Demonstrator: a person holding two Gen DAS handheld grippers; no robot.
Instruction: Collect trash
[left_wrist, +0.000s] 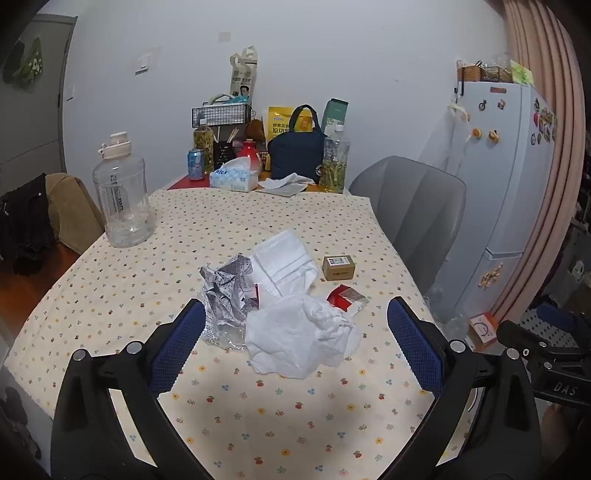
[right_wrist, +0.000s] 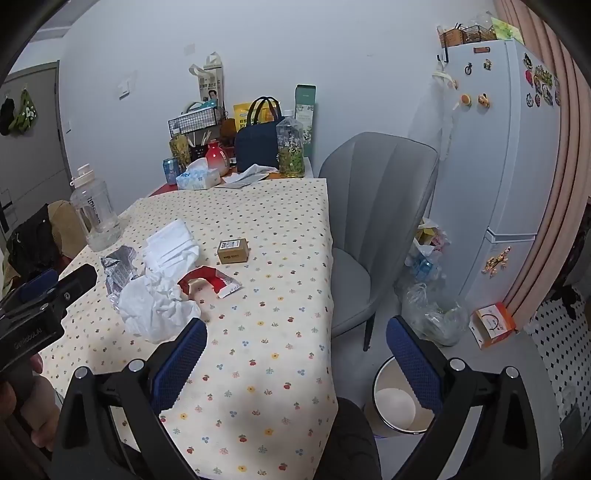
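White tissue (left_wrist: 303, 336), one; box (left_wrist: 338, 267), one.

"DAS" read in white on black body of right tongs (left_wrist: 561, 387), at frame edge. "Nick"-like blue lettering seen on tissue box (left_wrist: 233, 178). Chinese characters printed on yellow pouch (left_wrist: 279, 120); other labels too small to be read.

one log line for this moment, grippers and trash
phase: pre-grasp | left gripper: open, facing white tissue | right gripper: open, empty | bin: on floor right of table
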